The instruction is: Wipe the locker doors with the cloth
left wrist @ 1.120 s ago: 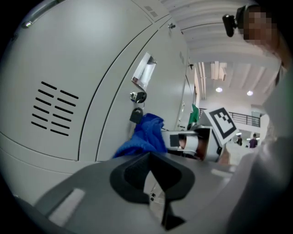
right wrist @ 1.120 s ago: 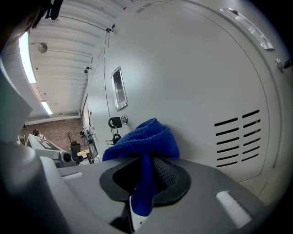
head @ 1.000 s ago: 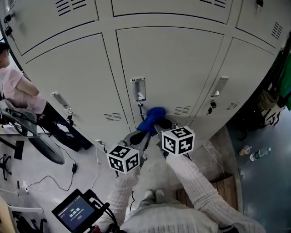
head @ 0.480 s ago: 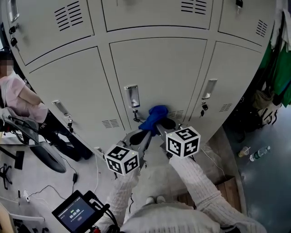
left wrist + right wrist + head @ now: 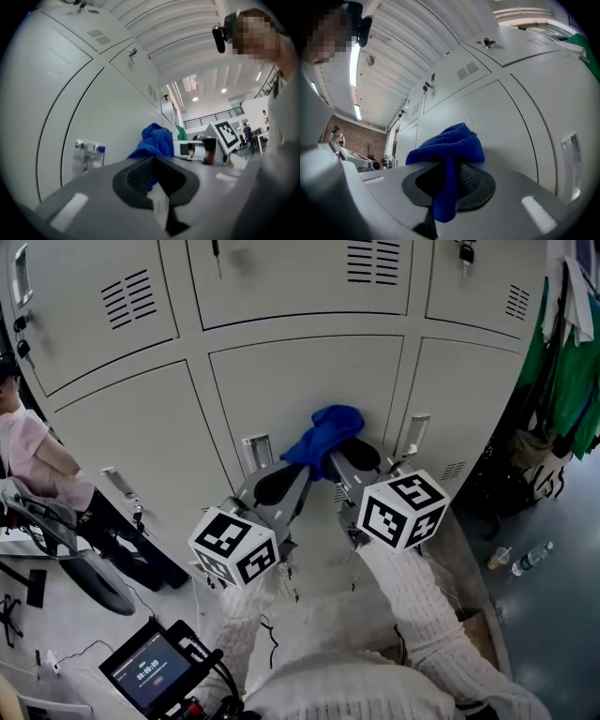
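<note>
A blue cloth is pressed against the grey locker door in the middle column of the head view. My right gripper is shut on the blue cloth, which bunches over its jaws and hangs down between them. My left gripper hovers just left of the cloth, its jaws closed together with nothing between them. In the left gripper view the blue cloth shows beyond the shut jaws, next to the locker door.
A door handle plate sits left of the cloth, another handle to its right. A seated person is at the far left. Green clothing hangs at the right. A small screen is low left; bottles lie on the floor.
Both grippers have moved up the locker front with the cloth, from below the handle row to level with it and above. The view has shifted upward.
</note>
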